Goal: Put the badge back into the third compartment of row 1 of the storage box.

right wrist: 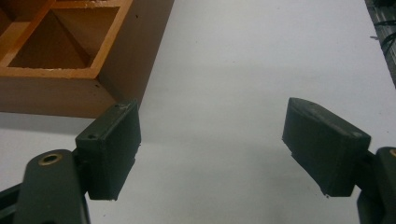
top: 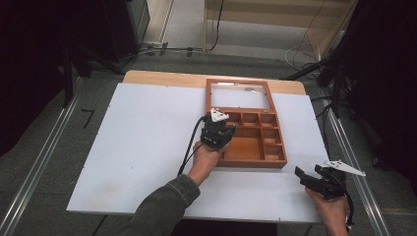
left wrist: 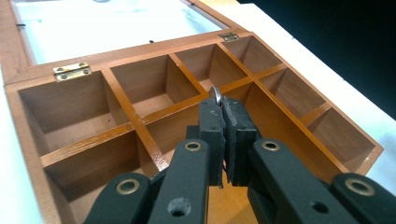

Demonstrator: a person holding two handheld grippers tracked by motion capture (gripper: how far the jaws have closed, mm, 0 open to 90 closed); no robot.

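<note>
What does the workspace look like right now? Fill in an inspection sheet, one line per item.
Surface: white board on a wooden table, bare around the box.
Job's things: open wooden box with empty compartments, its glass lid laid back flat; small metal ring pinched above the compartments.
Clutter: nothing seen.
Grippers: left gripper shut on the ring, over the box; right gripper open, empty, over the board by the box's corner.
Cables: black cable trails from the left gripper; loose cables on the floor beyond the table.
Surroundings: dark room, metal rails along both sides of the table.
</note>
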